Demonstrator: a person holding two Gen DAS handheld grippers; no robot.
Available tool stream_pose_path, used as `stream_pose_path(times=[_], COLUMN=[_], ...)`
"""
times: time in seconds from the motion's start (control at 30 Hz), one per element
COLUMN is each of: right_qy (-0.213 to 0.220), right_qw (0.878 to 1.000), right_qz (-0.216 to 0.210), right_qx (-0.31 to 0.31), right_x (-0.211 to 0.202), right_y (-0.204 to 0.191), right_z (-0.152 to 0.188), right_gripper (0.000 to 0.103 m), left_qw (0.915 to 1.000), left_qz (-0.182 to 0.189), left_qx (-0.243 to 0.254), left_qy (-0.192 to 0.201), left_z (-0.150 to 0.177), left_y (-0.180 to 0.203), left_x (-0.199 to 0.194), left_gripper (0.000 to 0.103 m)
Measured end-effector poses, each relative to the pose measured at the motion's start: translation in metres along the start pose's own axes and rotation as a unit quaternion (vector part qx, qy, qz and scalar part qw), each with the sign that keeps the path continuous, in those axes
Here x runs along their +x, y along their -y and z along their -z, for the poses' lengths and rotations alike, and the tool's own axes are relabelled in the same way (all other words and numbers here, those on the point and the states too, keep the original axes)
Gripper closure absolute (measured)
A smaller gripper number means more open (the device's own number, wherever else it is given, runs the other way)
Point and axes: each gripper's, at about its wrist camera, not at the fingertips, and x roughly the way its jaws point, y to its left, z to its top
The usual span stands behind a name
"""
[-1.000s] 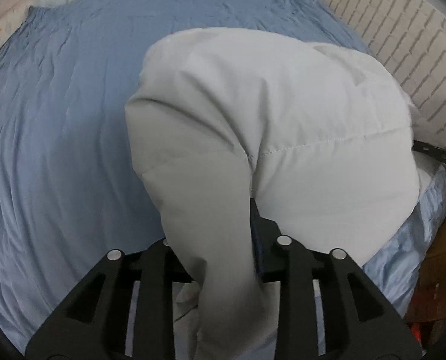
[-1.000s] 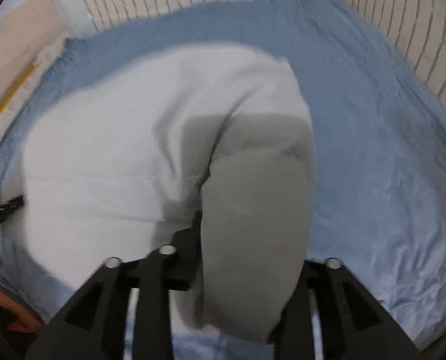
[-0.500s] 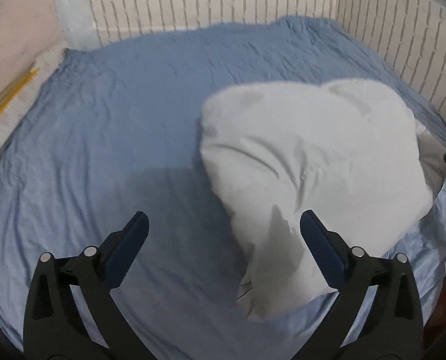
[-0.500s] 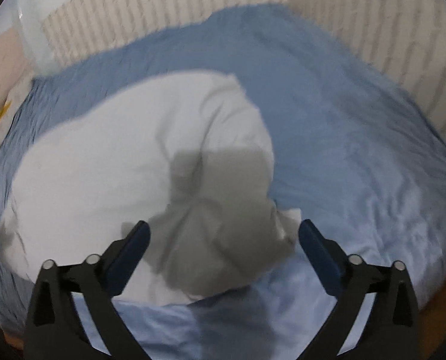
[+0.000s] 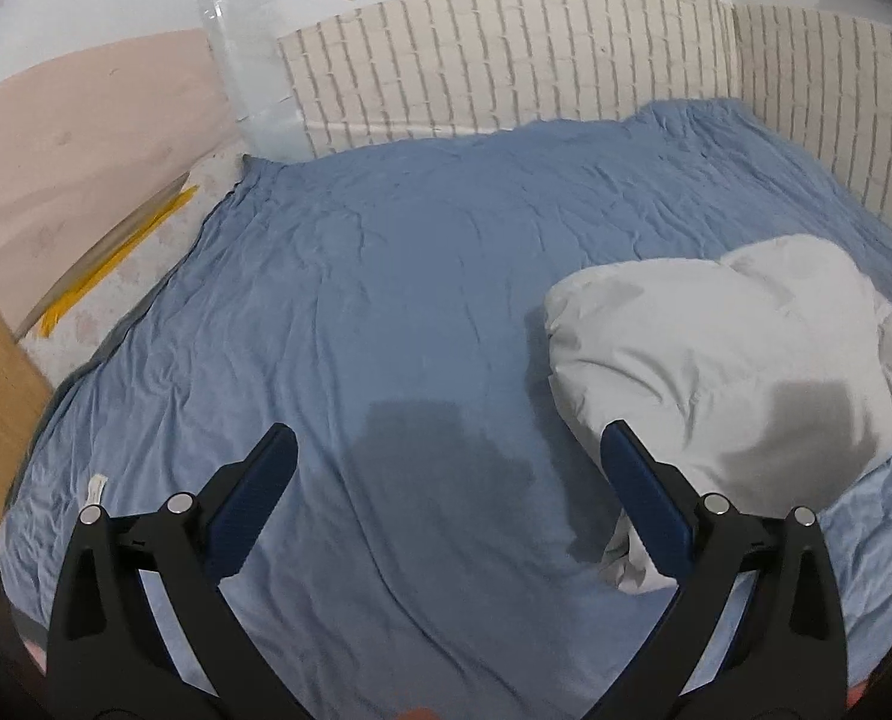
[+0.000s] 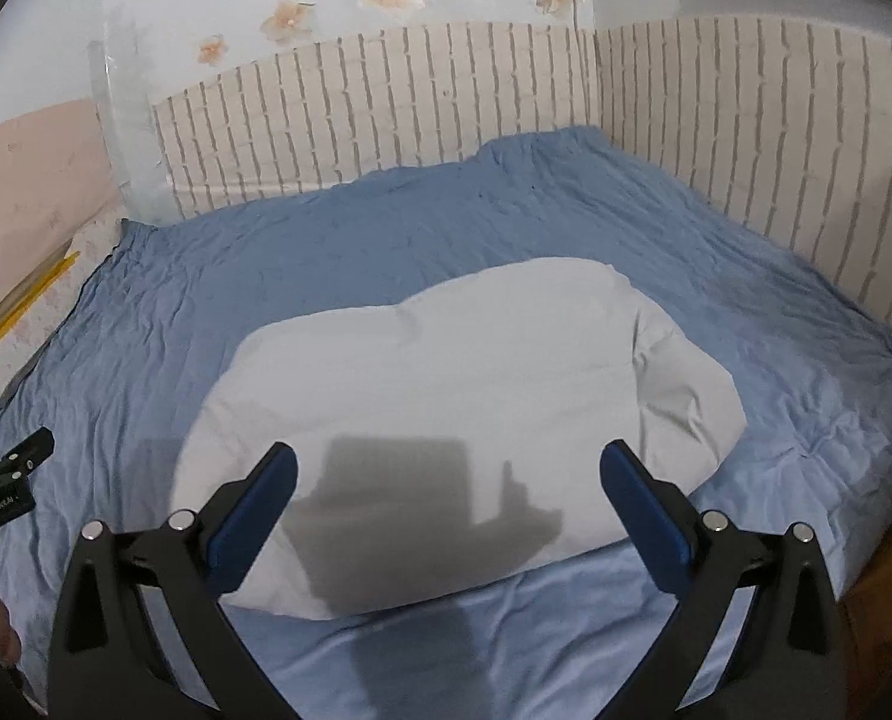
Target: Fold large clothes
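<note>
White padded garment (image 6: pixel 446 402) — apparently folded — on blue bedsheet (image 6: pixel 775 360), jaws apart.

Garment (image 6: pixel 446 396): pale grey-white, plain. Bed sheet (image 5: pixel 386 300): medium blue, unpatterned; surrounding wall panel (image 6: pixel 386 120): cream with a grey brick-line pattern. Both grippers: black frames, blue finger pads (image 5: pixel 254 510).

Puffy white garment (image 6: pixel 446 384), matt quilted cloth; blue bedsheet (image 5: pixel 386 276), soft and creased; claws' (image 5: pixel 446 492) pads (image 5: pixel 254 510) matt blue, black plastic frames.
</note>
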Motion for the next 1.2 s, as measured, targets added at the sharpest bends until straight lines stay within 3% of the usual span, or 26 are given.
stream_pose_path(times=[0.27, 0.5, 1.2], right_qy=[0.028, 0.036, 0.051], right_qw=[0.998, 0.998, 0.997], right_qz=[0.014, -0.013, -0.003], right_qx=[-0.058, -0.052, -0.059], right_x=[-0.035, -0.06, -0.081], right_y=[-0.067, -0.078, -0.092], right_z=[0.003, -0.017, -0.017], right_gripper=[0.002, 0.002, 0.002], left_qw=[0.9991, 0.9977, 0.9957], left_qz=[0.004, 0.011, 0.004], left_qx=[-0.037, -0.048, -0.063], left_qy=[0.021, 0.046, 0.067], left_z=[0.014, 0.01, 0.009], left_y=[-0.037, -0.056, -0.078], left_x=[-0.037, -0.064, -0.085], left_gripper=[0.003, 0.003, 0.003])
